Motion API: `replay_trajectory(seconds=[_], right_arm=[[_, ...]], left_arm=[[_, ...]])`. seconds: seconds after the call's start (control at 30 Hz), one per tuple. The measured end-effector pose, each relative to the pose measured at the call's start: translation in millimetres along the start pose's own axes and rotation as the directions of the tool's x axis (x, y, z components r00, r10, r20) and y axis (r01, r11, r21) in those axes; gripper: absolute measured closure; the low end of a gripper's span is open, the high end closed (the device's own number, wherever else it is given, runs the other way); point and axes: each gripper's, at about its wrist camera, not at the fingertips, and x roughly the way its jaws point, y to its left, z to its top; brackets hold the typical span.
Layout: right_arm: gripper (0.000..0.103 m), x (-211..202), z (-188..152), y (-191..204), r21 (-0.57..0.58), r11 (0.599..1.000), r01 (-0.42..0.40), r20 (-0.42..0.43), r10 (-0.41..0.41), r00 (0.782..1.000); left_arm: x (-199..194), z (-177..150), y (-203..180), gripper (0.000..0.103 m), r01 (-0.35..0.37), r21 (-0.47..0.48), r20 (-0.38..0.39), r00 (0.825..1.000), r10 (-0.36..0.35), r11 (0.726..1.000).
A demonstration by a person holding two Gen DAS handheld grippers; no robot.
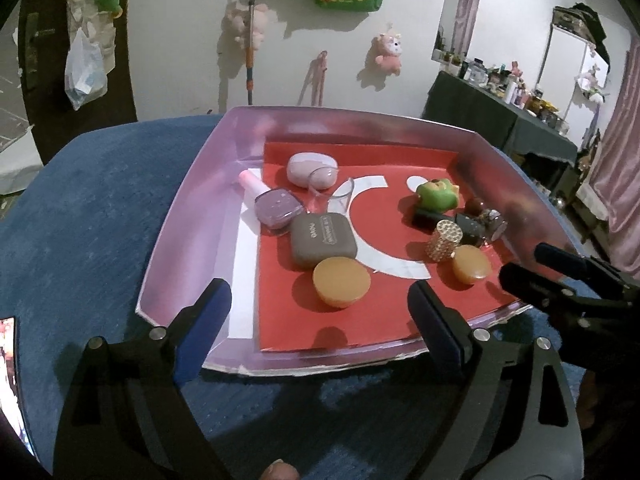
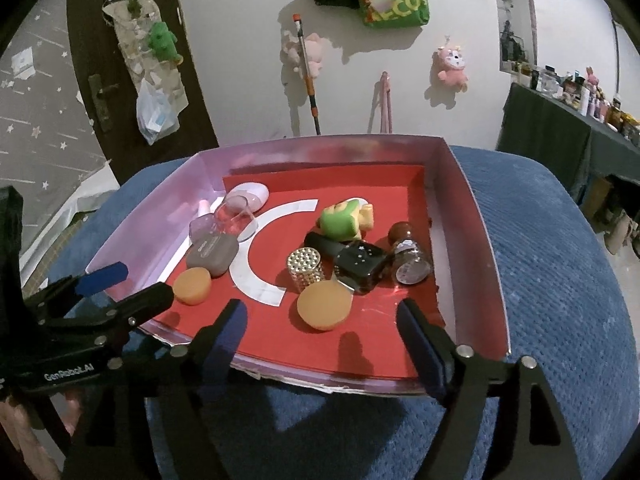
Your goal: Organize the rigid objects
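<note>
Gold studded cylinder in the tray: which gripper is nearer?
Right. The right gripper hovers open at the tray's near edge, almost directly in front of the gold studded cylinder. The left gripper, also open, sits further toward the tray's left side, facing the orange disc.

Ahead of my left gripper [image 1: 320, 312], whose blue-padded fingers stand wide apart, I see a pink-walled tray [image 1: 180, 216] with a red floor. Just beyond the fingertips lies a flat orange disc [image 1: 341, 281], and behind it a grey-brown rounded case [image 1: 322, 239], with a lilac bottle [image 1: 276, 207] on its side to the left. Off to my right, a second orange disc [image 1: 471, 264] touches an upright gold studded cylinder [image 1: 444, 239]. Farther back sits a green toy [image 1: 437, 196].
</note>
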Motion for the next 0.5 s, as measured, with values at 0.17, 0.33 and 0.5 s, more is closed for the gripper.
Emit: replay_trajectory(seconds=[0.17,0.33,0.5], right_arm=[[0.013,-4.3,-5.6,1.6,0.016,1.000,0.025,0.028,-0.025,0.999],[0.008,-2.7,-12.4,2.7,0.020,0.998,0.055,0.035,-0.056,0.998],[0.004,-1.5,-17.6,2.8,0.023,0.997,0.074,0.040,-0.075,0.996]], left_arm=[[0.5,-4.9,0.4,0.013,-0.030,0.012,0.000,1.000,0.030,0.999],[1.6,-7.4,3.8,0.013,-0.040,0.002,-0.004,0.999,0.040,0.999],[1.2,-9.9,4.9,0.008,-0.037,0.004,-0.003,0.999,0.037,0.999]])
